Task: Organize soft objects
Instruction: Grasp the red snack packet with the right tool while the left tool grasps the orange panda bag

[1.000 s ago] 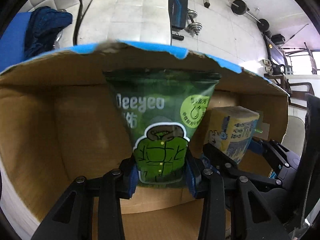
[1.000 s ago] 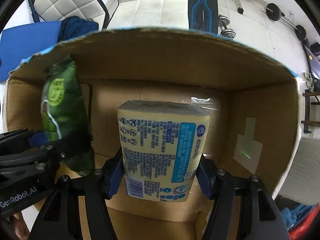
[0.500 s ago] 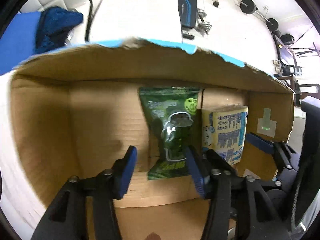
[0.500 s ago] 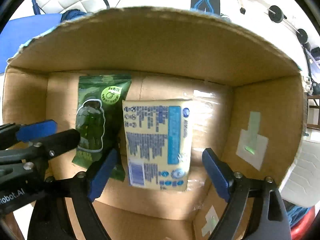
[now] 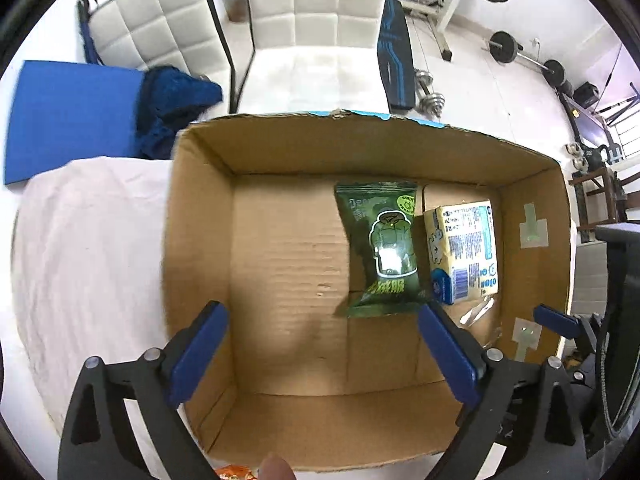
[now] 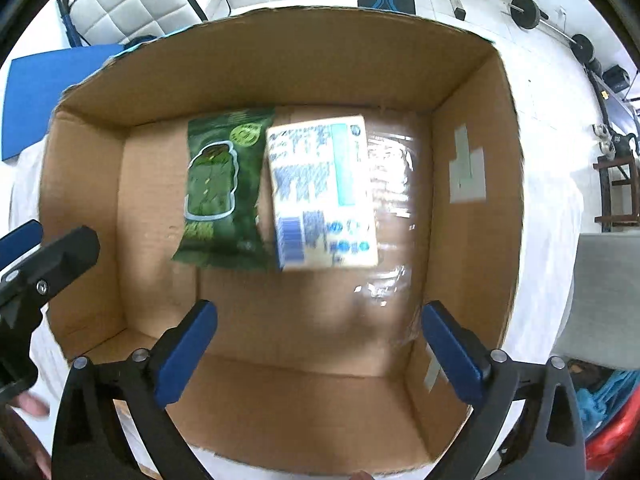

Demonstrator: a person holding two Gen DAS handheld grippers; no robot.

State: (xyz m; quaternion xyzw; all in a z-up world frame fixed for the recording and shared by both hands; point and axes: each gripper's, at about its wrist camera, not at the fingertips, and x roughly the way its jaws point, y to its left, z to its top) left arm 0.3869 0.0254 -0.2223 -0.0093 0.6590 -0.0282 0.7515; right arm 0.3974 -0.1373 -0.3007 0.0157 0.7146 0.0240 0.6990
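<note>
A green pouch (image 5: pixel 380 248) and a yellow tissue pack (image 5: pixel 464 254) lie side by side on the floor of an open cardboard box (image 5: pixel 280 152). Both also show in the right wrist view, the pouch (image 6: pixel 218 192) left of the tissue pack (image 6: pixel 320 192). My left gripper (image 5: pixel 324 344) is open and empty above the box's near side. My right gripper (image 6: pixel 316 344) is open and empty above the box. The left gripper's fingers (image 6: pixel 52 256) show at the left edge of the right wrist view.
The box (image 6: pixel 472 208) stands on a white cloth (image 5: pixel 88 248). Behind it are a white padded chair (image 5: pixel 316 32), a blue mat (image 5: pixel 68 116) with dark blue fabric (image 5: pixel 172 100), and gym weights (image 5: pixel 504 46). An orange item (image 5: pixel 234 473) peeks at the near box edge.
Both grippers opened and let go of the pouch and the tissue pack, which now lie in the box. Both grippers have pulled back and up from the box.
</note>
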